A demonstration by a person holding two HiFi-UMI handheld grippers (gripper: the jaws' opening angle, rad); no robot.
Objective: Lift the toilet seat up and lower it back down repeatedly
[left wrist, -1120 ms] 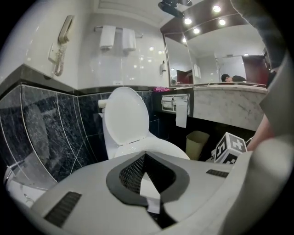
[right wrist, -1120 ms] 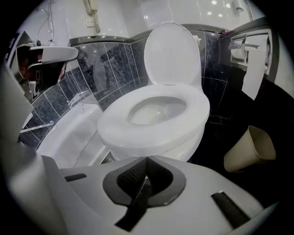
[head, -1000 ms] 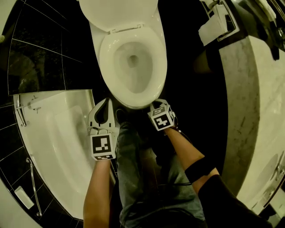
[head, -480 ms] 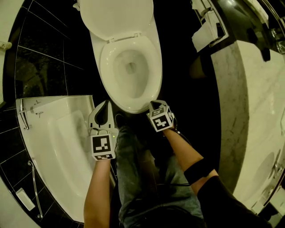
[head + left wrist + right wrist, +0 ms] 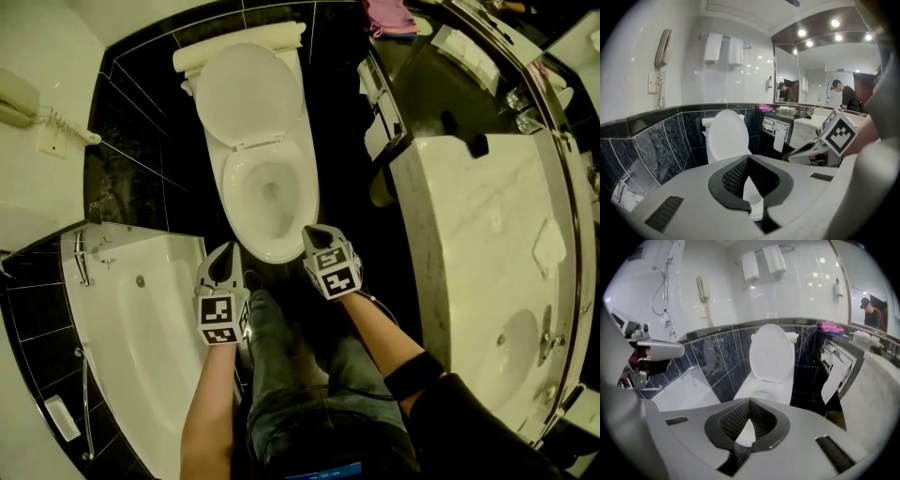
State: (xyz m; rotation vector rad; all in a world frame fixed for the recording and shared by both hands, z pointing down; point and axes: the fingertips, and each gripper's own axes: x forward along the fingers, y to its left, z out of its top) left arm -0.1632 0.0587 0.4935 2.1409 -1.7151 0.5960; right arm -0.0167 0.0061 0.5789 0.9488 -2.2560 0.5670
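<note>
The white toilet stands at the top middle, its lid (image 5: 248, 94) raised against the tank and the seat (image 5: 269, 199) lying flat on the bowl. My left gripper (image 5: 228, 251) hangs shut just left of the bowl's front rim, with nothing in it. To the right of that rim my right gripper (image 5: 310, 232) is also shut and holds nothing. In the left gripper view the jaws (image 5: 747, 159) meet at the tips, with the lid (image 5: 725, 137) behind them and the right gripper (image 5: 808, 150) beside. The right gripper view has its closed jaws (image 5: 750, 402) below the lid (image 5: 771, 352).
A white bathtub (image 5: 141, 319) fills the lower left. A marble vanity (image 5: 478, 244) with a basin runs down the right, paper holders (image 5: 380, 112) on its end. A wall phone (image 5: 28, 108) hangs at left. The person's legs in jeans (image 5: 300, 375) stand before the bowl.
Both grippers have risen away from the bowl's front rim, the right one more. The head view has pulled back, so the toilet looks smaller. The seat stays down, lid up.
</note>
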